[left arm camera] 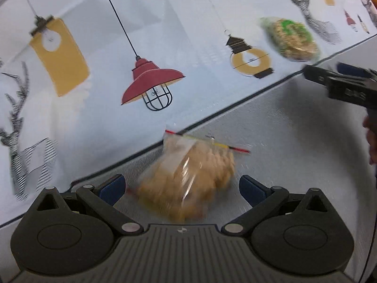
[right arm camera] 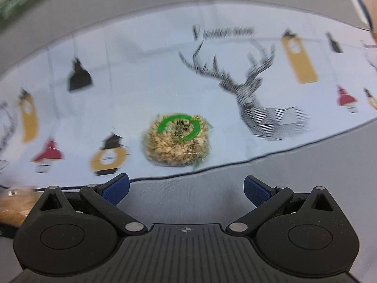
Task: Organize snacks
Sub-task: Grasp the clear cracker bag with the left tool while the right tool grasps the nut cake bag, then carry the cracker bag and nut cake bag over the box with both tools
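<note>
the clear bag of tan biscuits (left arm camera: pixel 188 179) lies on the grey woven surface of the counter (left arm camera: pixel 294 141), directly ahead of the left gripper (left arm camera: pixel 181 186) and between its two blue-padded fingers (left arm camera: pixel 112 187), which stand wide apart and do not touch it. the bag mouth carries a red and yellow strip; no writing on it can be read. the second snack, a round puffed-grain cake in a clear wrapper (right arm camera: pixel 176 141), lies on the pale blue printed cloth (right arm camera: pixel 141 70) close to that cloth's dark-piped edge. its wrapper bears a green ring with dark characters inside, too blurred to read. it sits ahead of the right gripper (right arm camera: pixel 187 188), well apart from it; the jaws stand wide apart with nothing between them. the cloth is printed with red pendant lamps, yellow tags, black lanterns and line-drawn stag heads. in the left wrist view the right gripper (left arm camera: pixel 339 82) enters from the right edge, just beside the grain cake (left arm camera: pixel 291 39).
</note>
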Tool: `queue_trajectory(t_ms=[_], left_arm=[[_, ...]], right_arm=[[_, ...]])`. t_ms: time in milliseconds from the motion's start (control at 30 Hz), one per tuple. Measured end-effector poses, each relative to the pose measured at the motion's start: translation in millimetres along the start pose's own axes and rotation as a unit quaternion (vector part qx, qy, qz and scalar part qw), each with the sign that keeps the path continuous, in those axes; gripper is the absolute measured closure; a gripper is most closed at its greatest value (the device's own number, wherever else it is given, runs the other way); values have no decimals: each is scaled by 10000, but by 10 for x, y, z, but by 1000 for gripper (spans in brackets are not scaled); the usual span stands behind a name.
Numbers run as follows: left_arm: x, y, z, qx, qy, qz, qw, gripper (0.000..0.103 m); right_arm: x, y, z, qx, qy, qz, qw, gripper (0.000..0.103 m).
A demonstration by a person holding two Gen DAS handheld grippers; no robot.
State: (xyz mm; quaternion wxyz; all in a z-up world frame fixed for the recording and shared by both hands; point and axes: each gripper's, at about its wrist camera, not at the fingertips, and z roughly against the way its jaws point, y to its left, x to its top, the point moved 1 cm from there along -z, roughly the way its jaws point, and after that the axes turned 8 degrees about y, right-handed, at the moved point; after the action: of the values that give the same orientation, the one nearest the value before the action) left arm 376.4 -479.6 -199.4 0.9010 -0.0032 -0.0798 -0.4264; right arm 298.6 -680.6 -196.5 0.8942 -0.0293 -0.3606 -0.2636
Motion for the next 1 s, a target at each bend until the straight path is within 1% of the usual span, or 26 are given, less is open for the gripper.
queue_trajectory(t_ms=[67, 100, 133, 167, 233, 400, 433, 467, 500, 533, 600, 667, 733, 800, 867, 1000], left_arm=[[89, 16, -138, -133, 121, -31, 9998, 0], [121, 10, -159, -116, 91, -42, 9999, 0], [147, 1, -145, -110, -43, -75, 9999, 0], [183, -15, -148, -95, -83, -167, 9998, 0], [215, -16, -169, -114, -76, -212, 9997, 0], [178, 25, -156, -132, -95, -212, 9996, 0], [158, 47, -131, -88, -49, -132, 9999, 9], [136, 71, -66, -95, -43, 67, 9999, 35], [114, 95, 25, -141, -71, 281, 9995, 37], [95, 103, 97, -198, -87, 413, 9989, 40], [-10, 129, 272, -319, -224, 577, 9976, 41], [-138, 100, 406, -239, -262, 576, 9977, 41], [-324, 60, 559, -152, -344, 580, 9976, 41], [-499, 10, 703, -129, -389, 671, 9969, 41], [-760, -5, 905, -178, -453, 812, 9955, 41], [-1278, -98, 1384, -406, -640, 1100, 9910, 41]], right_arm=[[87, 65, -277, 93, 119, 98, 9998, 0], [128, 103, -407, 92, 183, 152, 9997, 0], [160, 156, -508, -96, 24, 286, 9995, 0], [176, 193, -564, -192, -133, 425, 9988, 1], [220, 200, -656, -137, -322, 373, 9987, 1], [278, 182, -715, -123, -407, 331, 9985, 1], [280, 179, -714, -114, -417, 338, 9985, 1], [283, 178, -705, -105, -420, 361, 9984, 10], [263, 162, -664, -132, -491, 358, 9981, 22], [241, 149, -604, -140, -572, 374, 9976, 22], [194, 121, -520, -187, -493, 344, 9980, 22], [116, 63, -401, -226, -478, 215, 9984, 22], [-3, -26, -190, -182, -479, 34, 9987, 22], [-163, -117, 100, -74, -531, -93, 9985, 22], [-313, -160, 410, -47, -546, -165, 9984, 22], [-615, -123, 1173, 156, -772, -482, 9957, 22]])
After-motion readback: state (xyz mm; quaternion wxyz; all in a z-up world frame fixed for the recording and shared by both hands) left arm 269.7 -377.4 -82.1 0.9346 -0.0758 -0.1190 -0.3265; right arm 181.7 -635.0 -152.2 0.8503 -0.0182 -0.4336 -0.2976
